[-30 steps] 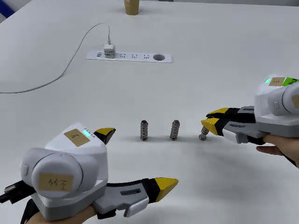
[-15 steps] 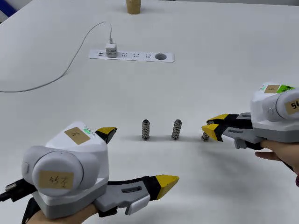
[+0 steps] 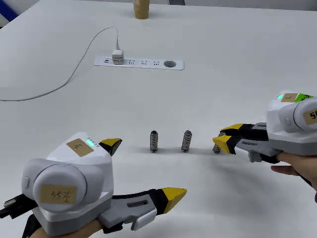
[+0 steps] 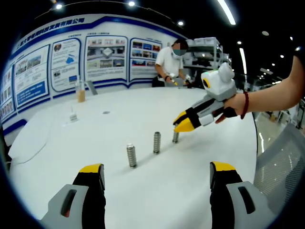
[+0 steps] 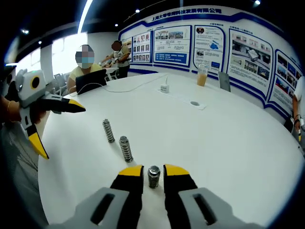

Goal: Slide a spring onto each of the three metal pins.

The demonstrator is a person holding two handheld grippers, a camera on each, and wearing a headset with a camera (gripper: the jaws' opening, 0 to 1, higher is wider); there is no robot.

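Observation:
Three metal pins stand in a row on the white table, each with a spring on it: left spring (image 3: 154, 141), middle spring (image 3: 186, 141), right spring (image 3: 216, 148). My right gripper (image 3: 225, 136) comes in from the right, low over the table. In the right gripper view its yellow-tipped jaws (image 5: 153, 171) hug the right spring (image 5: 153, 176) from both sides, with the other two springs (image 5: 125, 148) (image 5: 108, 130) beyond. My left gripper (image 3: 143, 168) stays near the front edge, wide open and holding nothing, and its jaws (image 4: 156, 169) point at the row (image 4: 157, 142).
At the back lies a white power strip (image 3: 138, 63) with a plugged charger (image 3: 117, 57) and a cable (image 3: 64, 82) trailing left. A cup (image 3: 141, 8) stands at the far edge. People sit at the far side (image 5: 88, 71).
My right gripper has sunk lower around the right spring, which now looks shorter. The left gripper has stayed in place.

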